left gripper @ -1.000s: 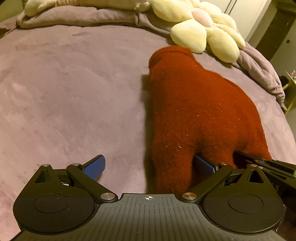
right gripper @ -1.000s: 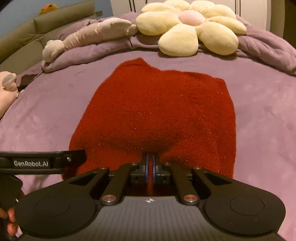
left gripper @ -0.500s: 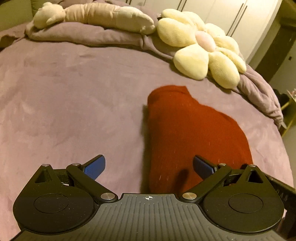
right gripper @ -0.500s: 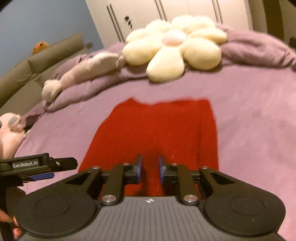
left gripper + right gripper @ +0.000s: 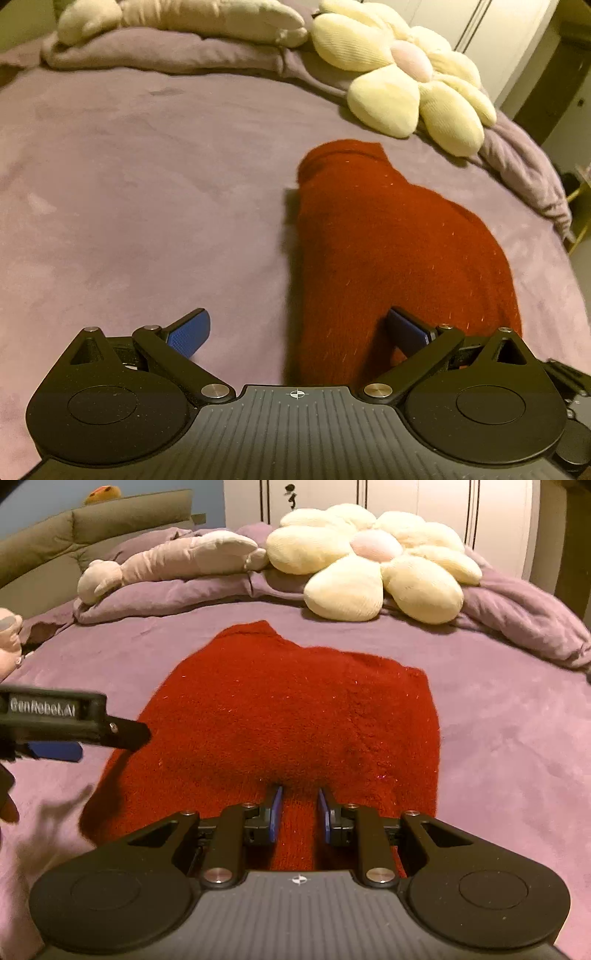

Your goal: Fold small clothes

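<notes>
A red knitted sweater point(image 5: 388, 240) lies folded on the purple bedspread point(image 5: 129, 184), its neck pointing toward the pillows. In the right wrist view the sweater point(image 5: 295, 701) fills the middle. My right gripper point(image 5: 298, 797) hovers at its near hem, blue pads a narrow gap apart and not pressing the knit that shows between them. My left gripper point(image 5: 297, 325) is wide open at the sweater's left edge: its right pad is over the red knit, its left pad over bare bedspread. The left gripper point(image 5: 110, 746) also shows side-on at the left of the right wrist view.
A cream flower-shaped pillow point(image 5: 369, 565) and a long pale plush toy point(image 5: 177, 557) lie on a bunched purple duvet point(image 5: 517, 616) behind the sweater. White wardrobe doors point(image 5: 424, 498) stand beyond. A hand point(image 5: 7, 805) shows at the left edge. Bare bedspread lies left of the sweater.
My right gripper was shut on the sweater's near hem and now has its pads apart, with the hem lying flat. The left gripper stayed open and drew back a little from the sweater.
</notes>
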Tool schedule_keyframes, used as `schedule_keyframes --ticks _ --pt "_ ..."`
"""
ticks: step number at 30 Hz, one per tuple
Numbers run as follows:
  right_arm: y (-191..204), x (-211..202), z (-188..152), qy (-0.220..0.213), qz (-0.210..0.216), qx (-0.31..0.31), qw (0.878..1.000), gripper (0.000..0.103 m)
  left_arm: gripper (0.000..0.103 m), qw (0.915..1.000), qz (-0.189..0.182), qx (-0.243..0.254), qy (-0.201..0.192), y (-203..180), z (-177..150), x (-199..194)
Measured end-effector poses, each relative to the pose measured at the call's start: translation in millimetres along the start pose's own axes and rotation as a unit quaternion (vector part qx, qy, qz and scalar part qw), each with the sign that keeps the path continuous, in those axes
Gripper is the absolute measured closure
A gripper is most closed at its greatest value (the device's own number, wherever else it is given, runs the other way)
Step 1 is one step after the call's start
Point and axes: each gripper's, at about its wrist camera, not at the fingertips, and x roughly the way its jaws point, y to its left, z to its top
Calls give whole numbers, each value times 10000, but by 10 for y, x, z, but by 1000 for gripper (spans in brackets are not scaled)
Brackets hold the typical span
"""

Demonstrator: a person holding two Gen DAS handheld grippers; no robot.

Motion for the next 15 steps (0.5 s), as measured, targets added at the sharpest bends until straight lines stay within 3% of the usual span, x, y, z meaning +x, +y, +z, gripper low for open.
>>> schedule_keyframes --ticks 2,5,7,11,13,15 --pt "55 -211 -94 58 -85 -66 9999 71 0 9992 233 324 -40 -58 -124 -170" --pt "55 -498 -325 383 -78 205 9990 36 0 9980 243 570 -90 -122 -383 -386" --pt "7 -659 -544 719 -42 537 9960 33 0 9980 137 612 -50 -140 -563 -532" --pt "-55 -860 -819 1262 -266 812 9883 15 0 9969 111 761 153 -185 -737 -675" --pt "-53 -926 -823 1379 -295 840 9864 4 0 9948 261 957 232 -231 -740 -667" --pt "-24 -1011 -762 1293 -298 834 9876 4 0 9929 463 1049 321 -254 -735 -672"
